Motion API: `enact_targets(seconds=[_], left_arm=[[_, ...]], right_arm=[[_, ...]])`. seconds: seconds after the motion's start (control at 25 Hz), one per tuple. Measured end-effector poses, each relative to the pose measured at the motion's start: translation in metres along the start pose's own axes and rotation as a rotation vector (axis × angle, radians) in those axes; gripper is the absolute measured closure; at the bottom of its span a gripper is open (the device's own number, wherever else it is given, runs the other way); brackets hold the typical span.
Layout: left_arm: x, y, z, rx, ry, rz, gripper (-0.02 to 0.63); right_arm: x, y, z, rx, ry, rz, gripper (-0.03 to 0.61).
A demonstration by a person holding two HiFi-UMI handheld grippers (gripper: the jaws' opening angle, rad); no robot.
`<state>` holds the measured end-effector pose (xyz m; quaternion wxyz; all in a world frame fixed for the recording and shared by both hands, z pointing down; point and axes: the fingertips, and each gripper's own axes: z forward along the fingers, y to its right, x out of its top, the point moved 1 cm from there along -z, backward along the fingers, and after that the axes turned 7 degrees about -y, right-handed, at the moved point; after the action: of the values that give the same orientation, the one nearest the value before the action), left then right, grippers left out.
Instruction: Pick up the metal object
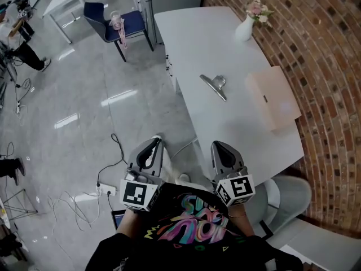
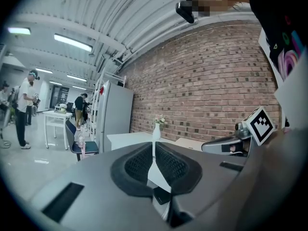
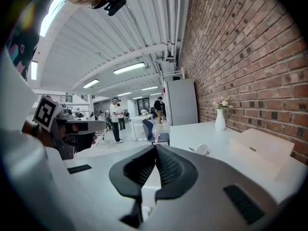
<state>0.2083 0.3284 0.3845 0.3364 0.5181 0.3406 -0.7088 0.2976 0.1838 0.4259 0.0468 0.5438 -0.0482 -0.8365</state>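
Starting nearest the body: holding the left gripper (image 1: 153,147) closed on nothing, out over the grey floor (image 1: 84,95) just left of the white table (image 1: 197,33). Holding the right gripper (image 1: 221,148) likewise shut and empty, over the table's near end. Borne out in both gripper views, with black pads meeting tip to tip and no gap.

Looking ahead from there: finding the metal object (image 1: 214,86) flat on the tabletop, almost straight beyond the right gripper and well apart from both. Showing also as a small glint past the closed tips, slightly to the right, in the right gripper view, the same metal object (image 3: 199,149). Lying on a diagonal, far tip toward the table's left edge, near tip toward the right, with a raised loop beside its middle.

Judging the right gripper the nearer and better lined up. Reaching with the left would mean crossing the table's edge. Needs jaws parted before arrival.

Bare tabletop around the object. Beige box (image 1: 273,97) to its right, apart. Farther off, white vase (image 1: 244,28) by the brick wall (image 1: 316,49), well clear.
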Motion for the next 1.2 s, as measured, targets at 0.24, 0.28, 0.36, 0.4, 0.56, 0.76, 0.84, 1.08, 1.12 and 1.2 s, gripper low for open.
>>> enact_targets(seconds=[0.24,0.28,0.36,0.4,0.56,0.76,0.84,1.08,1.12,1.2], left_arm=[[0.015,-0.062,0.054,-0.040,-0.001,-0.003,0.578],[0.019,-0.074,0.065,-0.050,-0.002,-0.002,0.578],[0.029,-0.098,0.084,-0.073,-0.007,-0.002,0.578],[0.034,-0.111,0.093,-0.086,-0.011,0.000,0.578],[0.052,-0.161,0.132,-0.140,-0.017,0.021,0.578],[0.061,-0.208,0.169,-0.206,-0.037,0.034,0.578],[0.062,-0.225,0.181,-0.237,-0.048,0.034,0.578],[0.055,-0.255,0.207,-0.327,-0.116,0.057,0.578],[0.055,-0.257,0.210,-0.331,-0.113,0.053,0.578],[0.055,-0.261,0.215,-0.334,-0.105,0.040,0.578]], right_arm=[[0.023,0.010,0.071,-0.045,-0.019,0.024,0.561],[0.029,0.013,0.085,-0.052,-0.021,0.025,0.561],[0.043,0.016,0.112,-0.067,-0.024,0.036,0.561],[0.052,0.016,0.125,-0.076,-0.021,0.043,0.561],[0.082,0.018,0.177,-0.121,-0.012,0.044,0.561],[0.094,0.014,0.231,-0.166,-0.015,0.068,0.561],[0.098,0.013,0.247,-0.196,-0.020,0.075,0.561],[0.099,0.014,0.265,-0.309,-0.036,0.145,0.561],[0.097,0.015,0.264,-0.321,-0.039,0.159,0.561],[0.092,0.019,0.263,-0.346,-0.049,0.174,0.561]])
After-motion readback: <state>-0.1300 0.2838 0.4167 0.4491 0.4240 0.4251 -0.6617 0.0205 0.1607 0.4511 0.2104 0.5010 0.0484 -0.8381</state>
